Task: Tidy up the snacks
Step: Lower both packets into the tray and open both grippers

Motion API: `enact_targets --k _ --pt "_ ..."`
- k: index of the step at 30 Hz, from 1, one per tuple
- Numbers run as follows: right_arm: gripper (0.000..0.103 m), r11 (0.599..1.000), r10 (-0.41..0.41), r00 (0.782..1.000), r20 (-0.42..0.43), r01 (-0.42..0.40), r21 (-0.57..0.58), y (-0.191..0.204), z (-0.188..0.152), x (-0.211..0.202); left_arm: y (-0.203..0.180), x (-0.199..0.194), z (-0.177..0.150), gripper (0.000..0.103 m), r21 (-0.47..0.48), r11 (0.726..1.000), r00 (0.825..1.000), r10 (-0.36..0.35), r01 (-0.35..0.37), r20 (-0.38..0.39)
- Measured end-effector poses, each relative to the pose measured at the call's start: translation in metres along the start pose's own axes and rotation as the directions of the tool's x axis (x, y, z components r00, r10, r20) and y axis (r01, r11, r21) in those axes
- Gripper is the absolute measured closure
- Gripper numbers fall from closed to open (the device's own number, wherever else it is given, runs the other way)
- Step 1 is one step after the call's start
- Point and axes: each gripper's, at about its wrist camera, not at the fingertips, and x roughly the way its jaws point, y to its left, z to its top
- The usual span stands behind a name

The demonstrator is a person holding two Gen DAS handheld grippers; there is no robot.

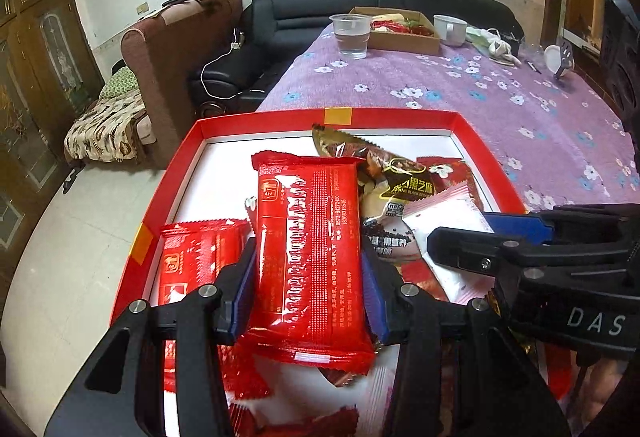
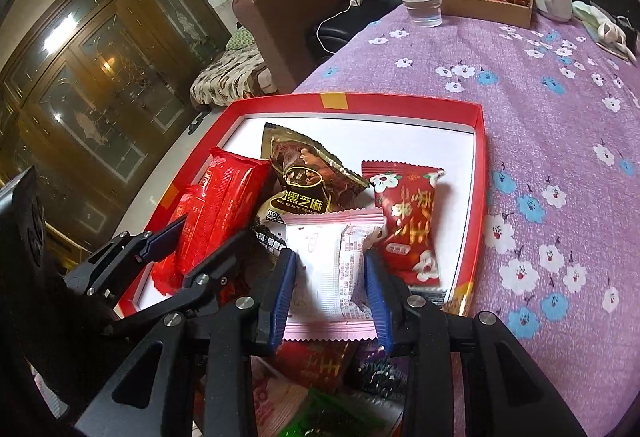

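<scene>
The left hand-held gripper (image 1: 308, 273) is closed about halfway on a red snack packet (image 1: 310, 253), its blue pads pressing both long sides, above the red tray (image 1: 256, 115) at the near left of the counter (image 1: 500, 105). The right hand-held gripper (image 2: 332, 285) clamps a white packet with pink crimped ends (image 2: 330, 269) over the same tray, jaws narrower. Below lie a black sesame packet (image 2: 304, 181), a red flowered packet (image 2: 404, 217) and another red packet (image 1: 196, 261). Far across the purple flowered cloth stand a plastic cup (image 1: 352, 35), a cardboard box of snacks (image 1: 404, 31) and a white mug (image 1: 450, 29).
</scene>
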Motion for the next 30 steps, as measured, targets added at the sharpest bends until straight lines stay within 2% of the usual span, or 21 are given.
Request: enact_targets --k 8,11,12,14,17,21,30 --pt "0.064 1.000 0.020 0.999 -0.025 -0.019 0.024 -0.011 0.004 0.012 -0.010 0.010 0.004 0.055 0.044 0.998 0.998 0.038 -0.036 -0.044" --pt "0.063 0.999 0.022 0.999 -0.027 -0.021 0.025 -0.011 0.004 0.012 -0.008 0.010 0.003 0.046 0.032 0.998 0.997 0.048 -0.046 -0.056" --pt "0.062 0.999 0.027 0.999 -0.028 -0.026 0.033 -0.011 0.004 0.011 -0.006 0.009 0.003 0.041 0.022 0.998 0.997 0.053 -0.051 -0.060" --pt "0.060 0.998 0.031 0.999 -0.028 -0.030 0.052 -0.014 0.003 0.008 -0.003 0.004 0.002 0.038 0.006 0.998 0.996 0.066 -0.066 -0.056" --pt "0.058 0.998 0.020 1.000 -0.002 -0.020 0.062 -0.014 -0.002 -0.006 -0.001 -0.011 -0.001 0.037 0.000 0.995 0.995 0.096 -0.096 -0.021" --pt "0.050 0.999 0.014 0.998 0.062 -0.017 0.048 -0.007 -0.012 -0.031 0.000 -0.035 -0.004 0.027 -0.010 0.991 0.990 0.132 -0.132 0.042" --pt "0.037 0.998 -0.030 0.974 0.225 0.043 -0.053 0.036 -0.051 -0.096 0.002 -0.101 -0.018 0.021 -0.046 0.991 0.979 0.131 -0.125 0.159"
